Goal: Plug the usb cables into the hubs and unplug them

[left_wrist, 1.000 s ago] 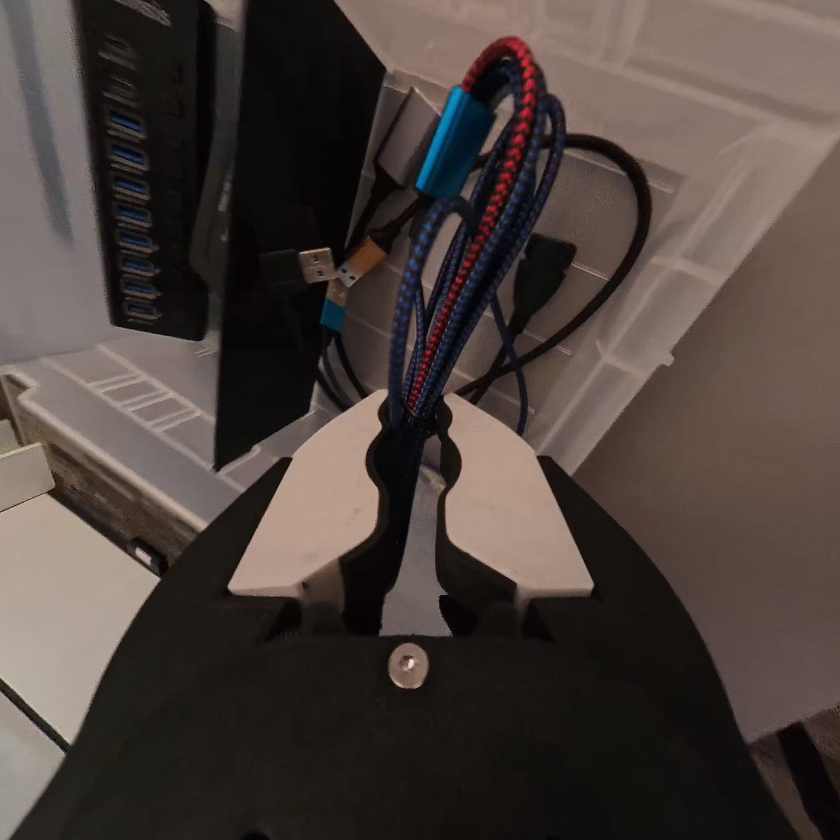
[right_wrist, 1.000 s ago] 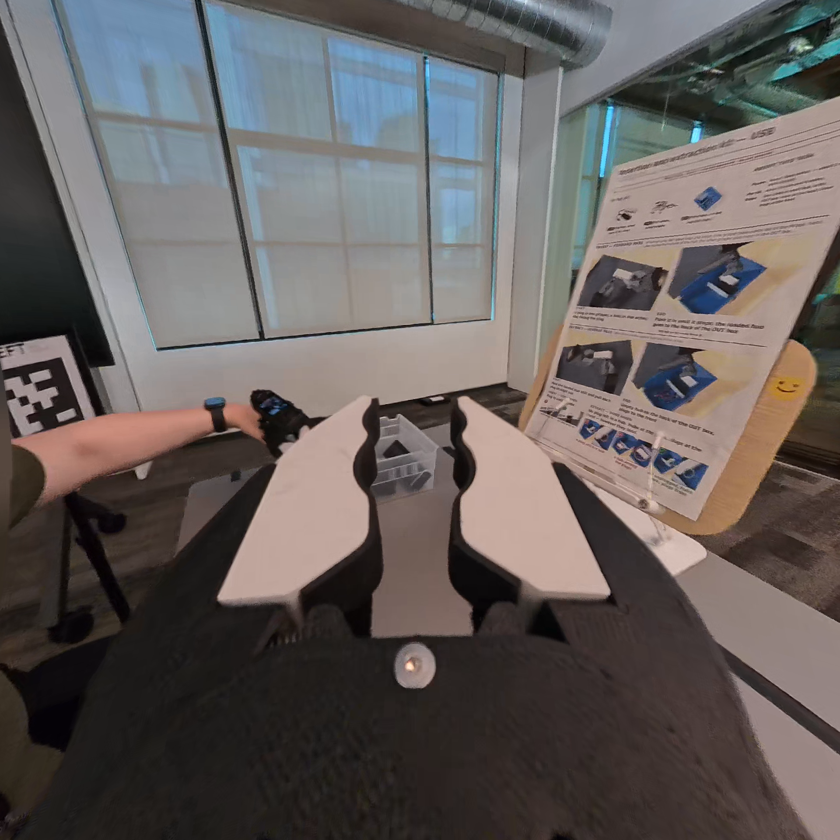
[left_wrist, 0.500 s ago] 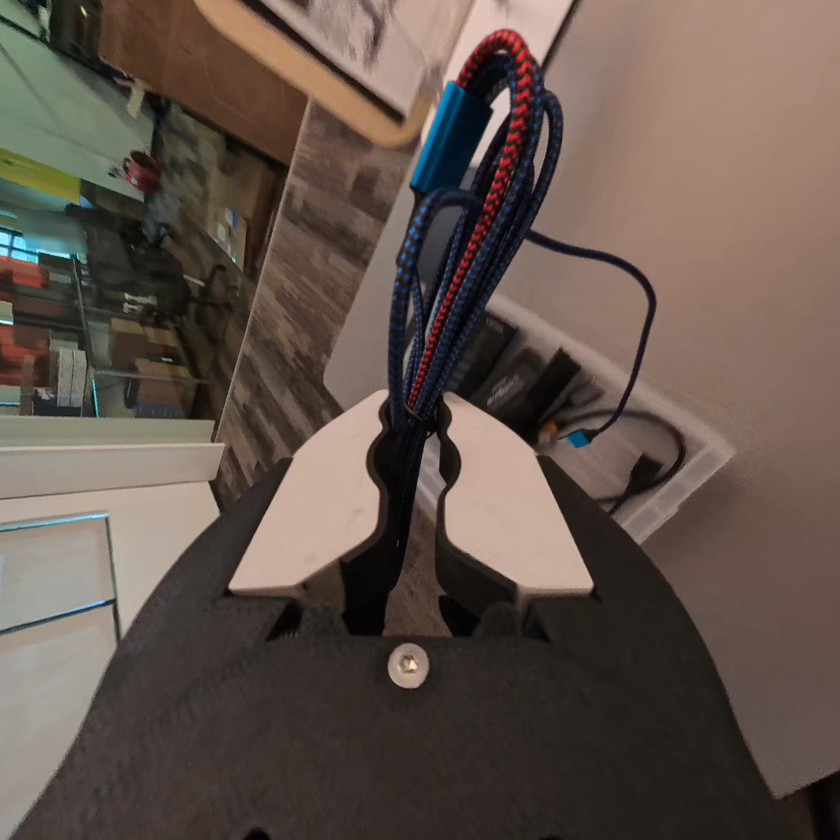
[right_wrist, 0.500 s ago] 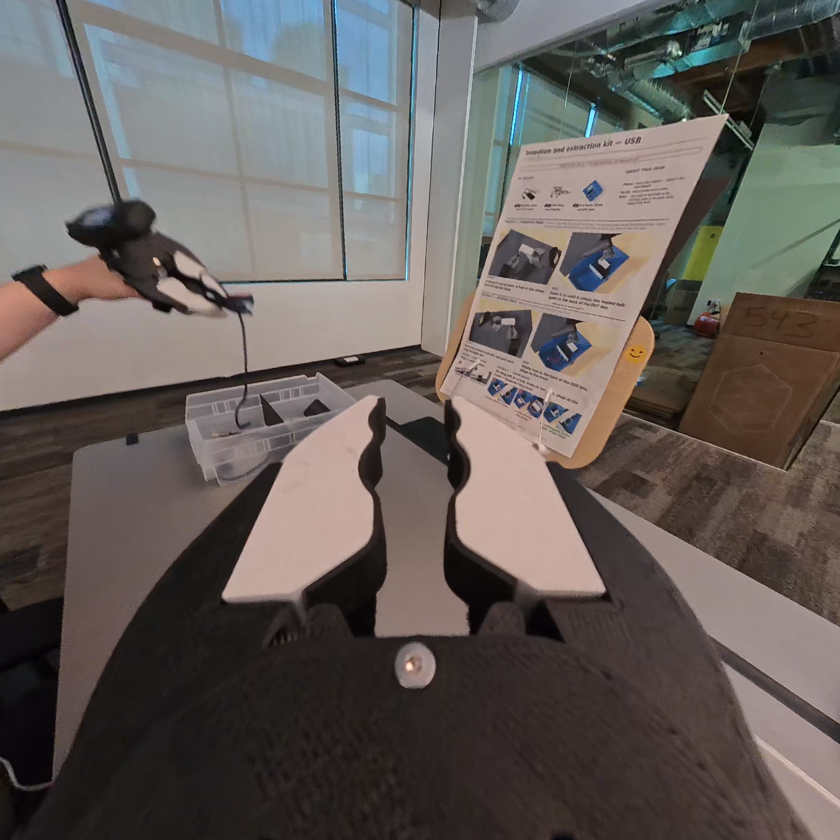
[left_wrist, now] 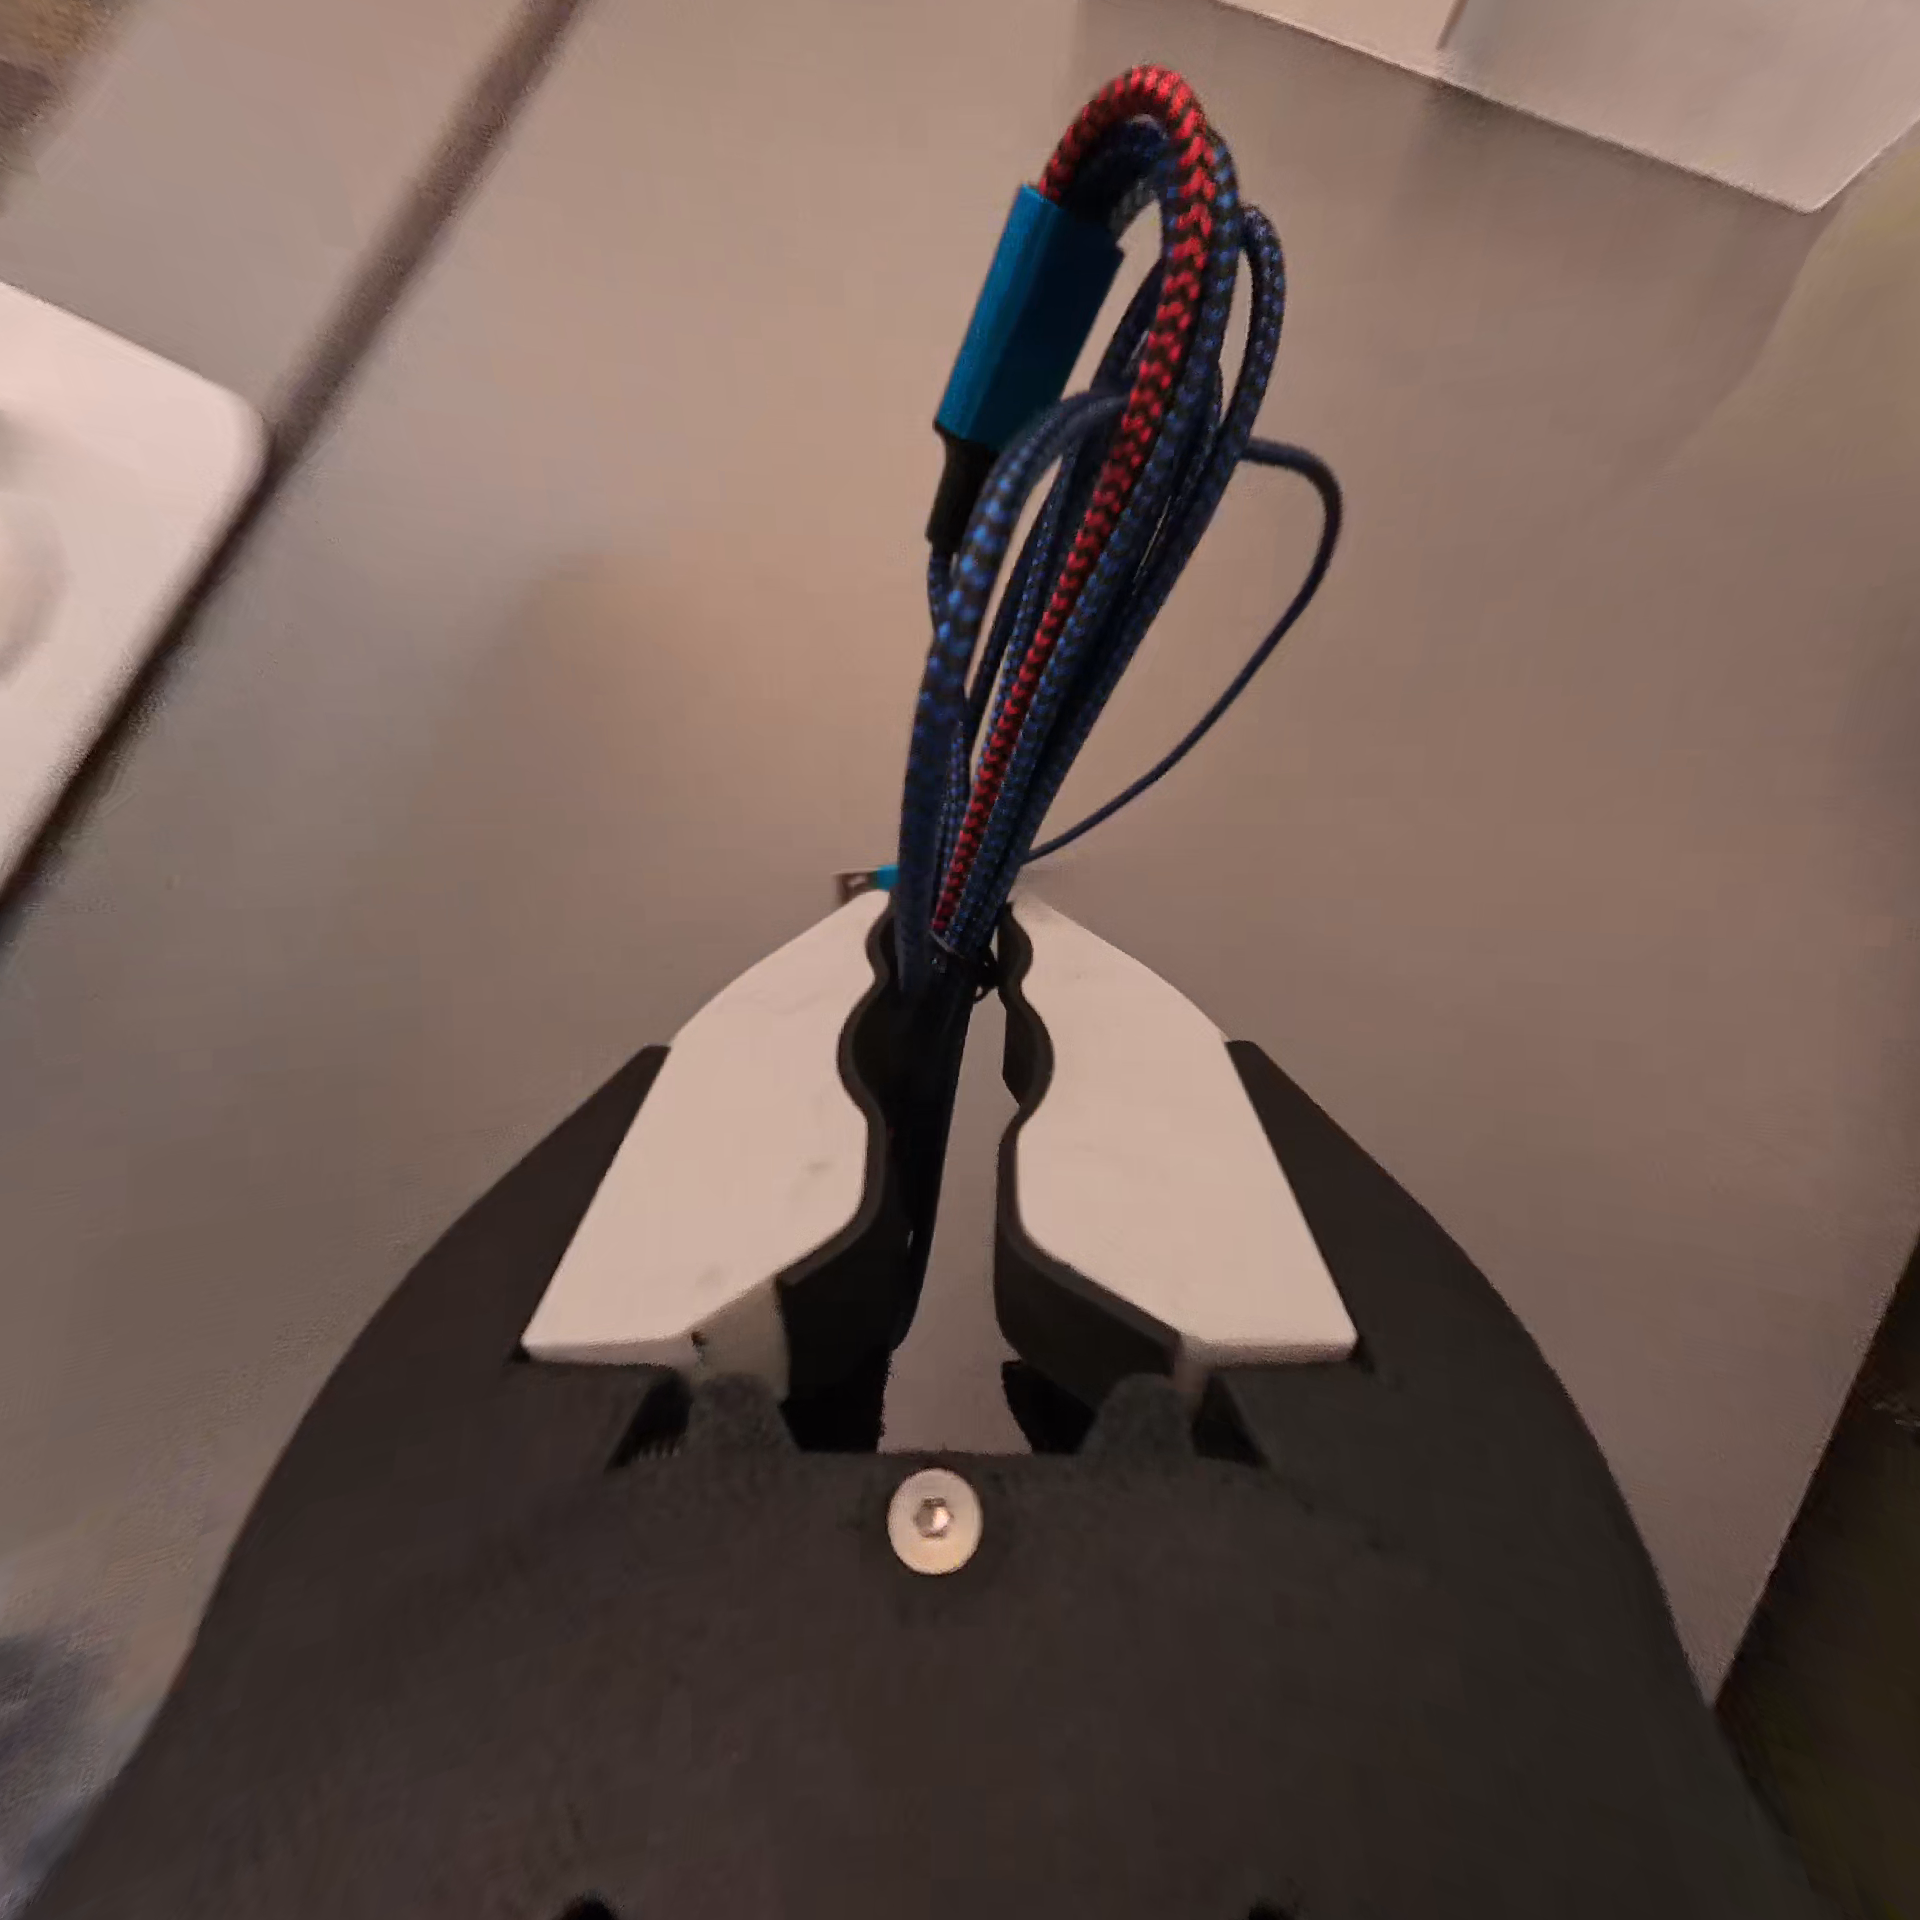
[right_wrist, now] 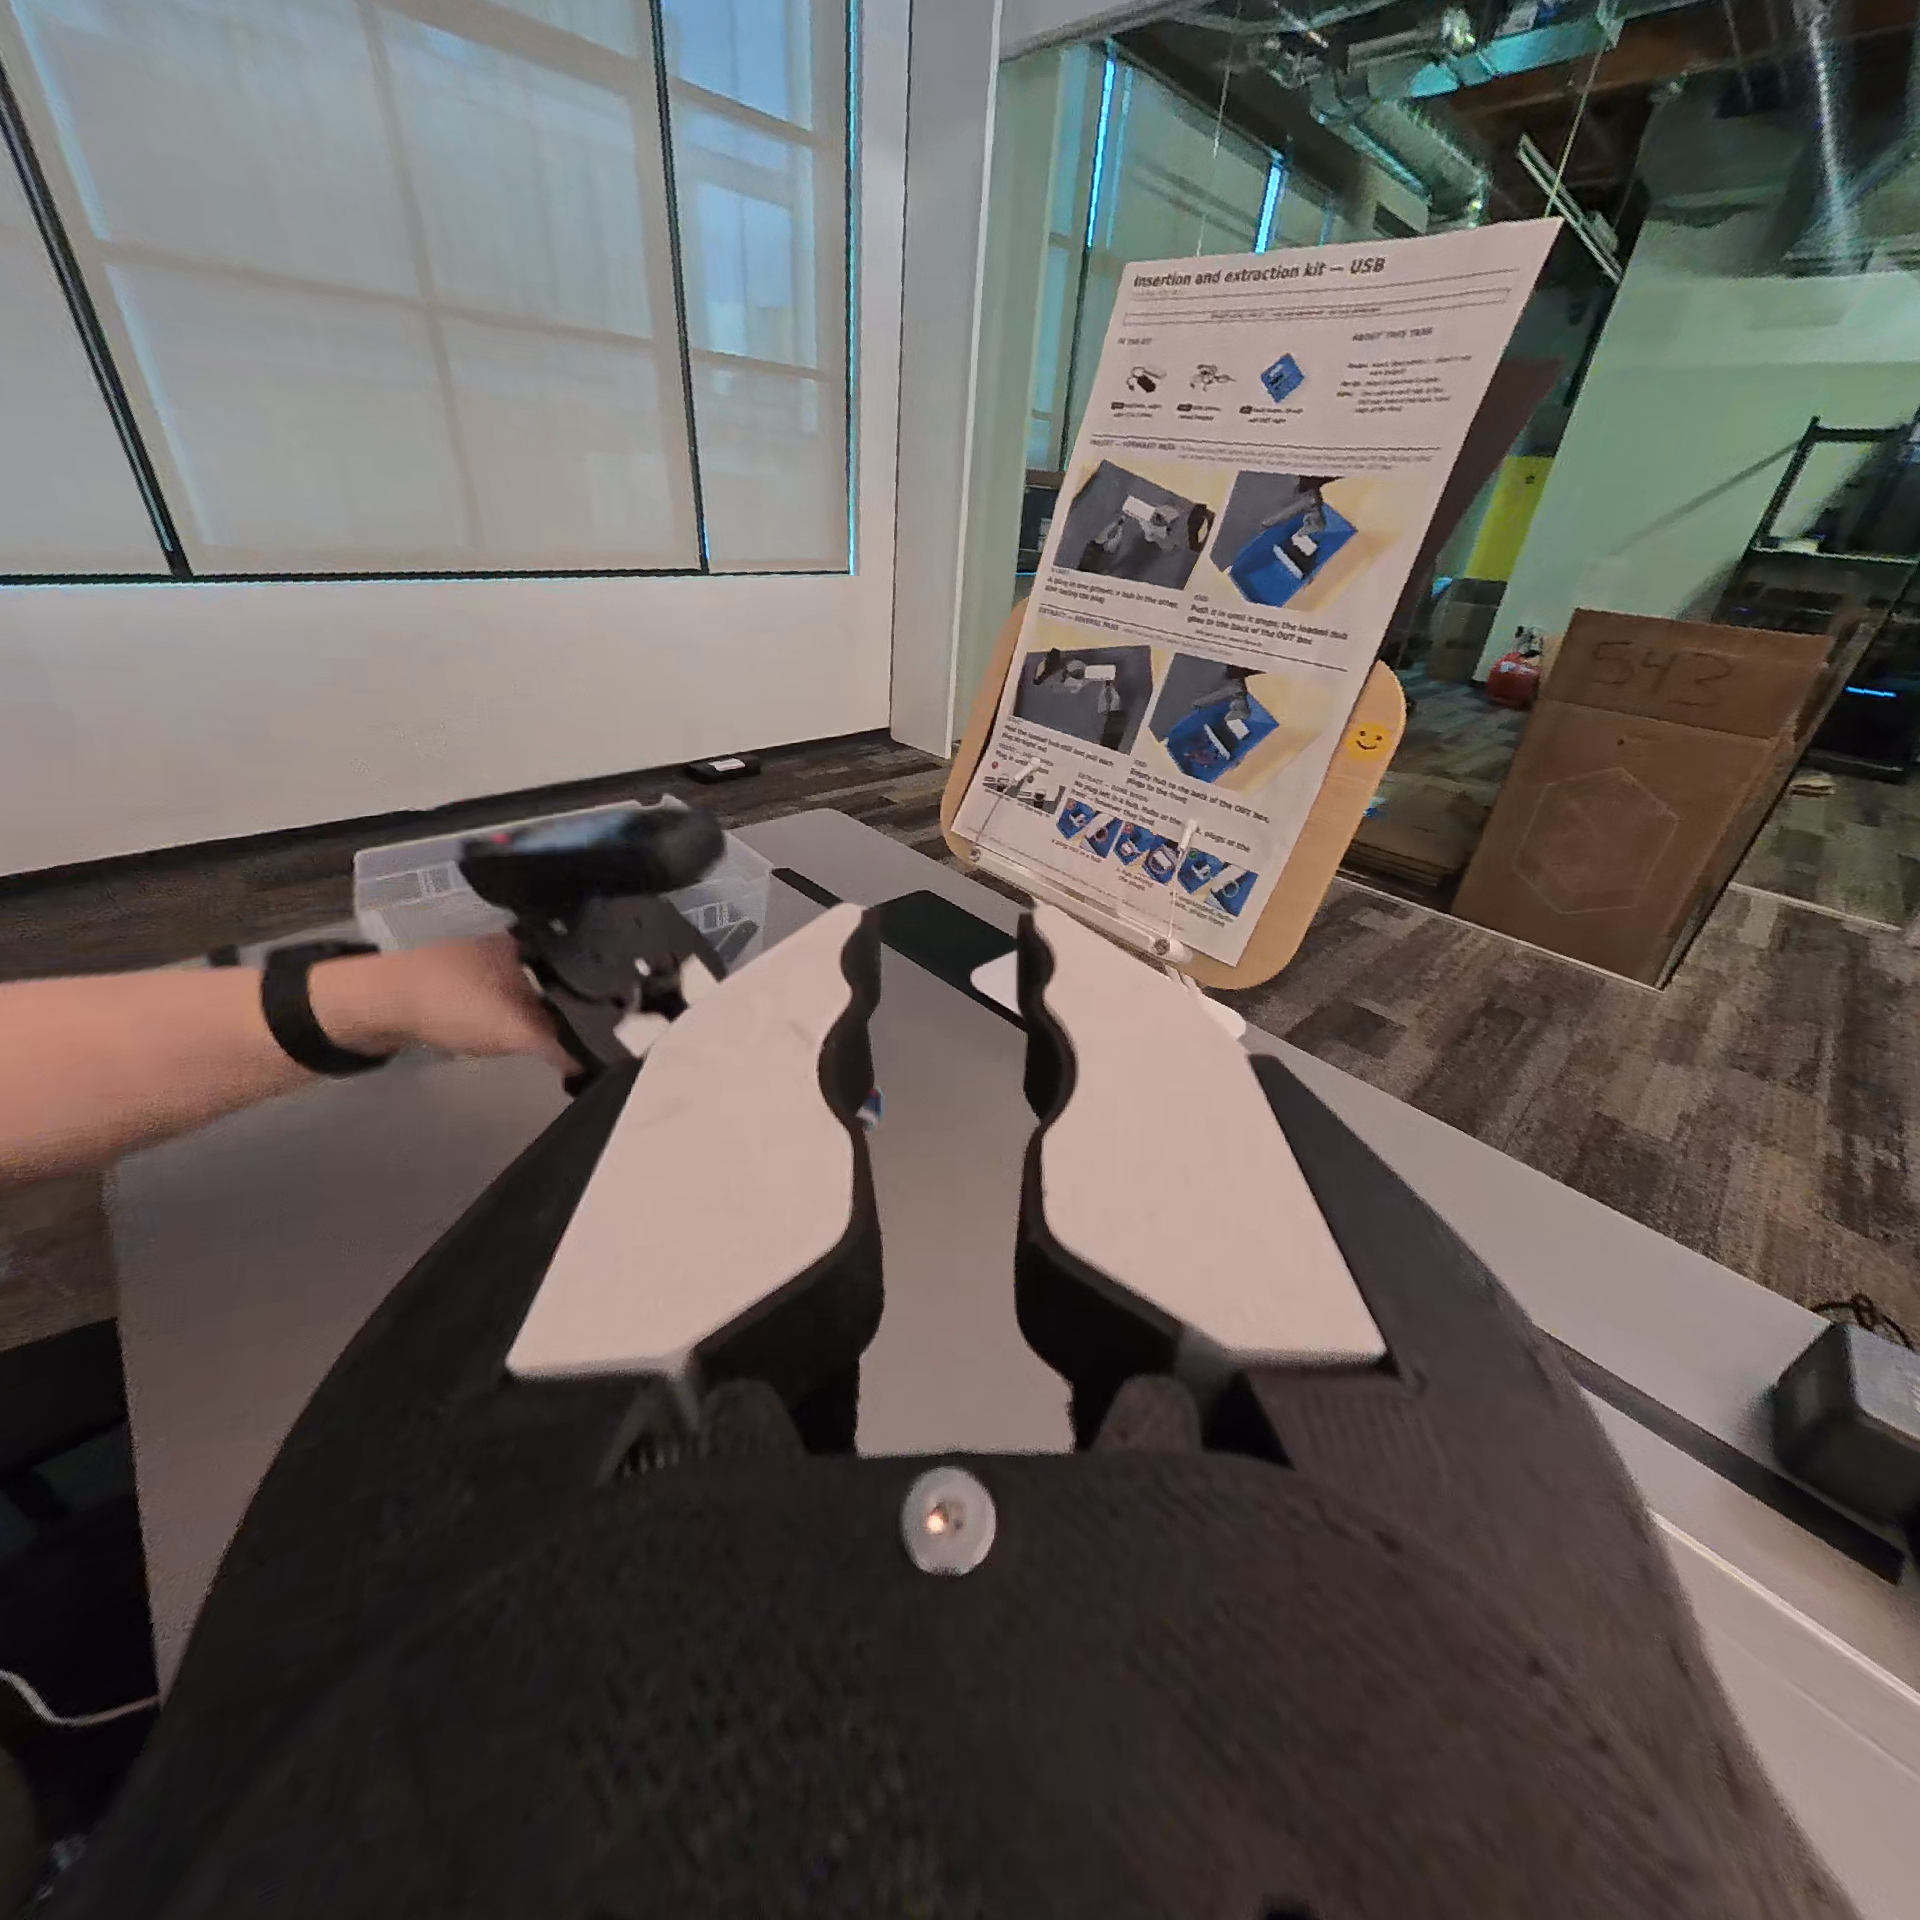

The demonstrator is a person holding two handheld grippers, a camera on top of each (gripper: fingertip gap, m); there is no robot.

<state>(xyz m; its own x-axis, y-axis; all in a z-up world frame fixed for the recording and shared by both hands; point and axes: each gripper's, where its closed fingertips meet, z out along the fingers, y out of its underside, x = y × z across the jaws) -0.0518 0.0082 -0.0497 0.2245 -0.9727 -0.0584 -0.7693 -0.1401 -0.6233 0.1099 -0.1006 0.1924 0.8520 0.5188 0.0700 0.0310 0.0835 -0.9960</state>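
My left gripper is shut on a bundle of braided blue and red usb cables, which stands up from the fingertips over the grey table. A blue plug housing sits near the bundle's top; a thin blue strand loops out to the right. A small metal plug end shows just past the left fingertip. My right gripper is open and empty above the table. The left gripper, held by a hand, shows at the left of the right wrist view, low over the table. No hub is clearly visible.
A clear plastic bin stands behind the left gripper at the table's far side. An instruction sheet on a wooden stand stands at the far right. A black adapter lies at the right edge. A white sheet corner lies left. Left tips to right tips: about 30 centimeters.
My left gripper has carried the cable bundle out of the clear bin, swung it up and then down low over the grey table. My right gripper has turned right, still open.
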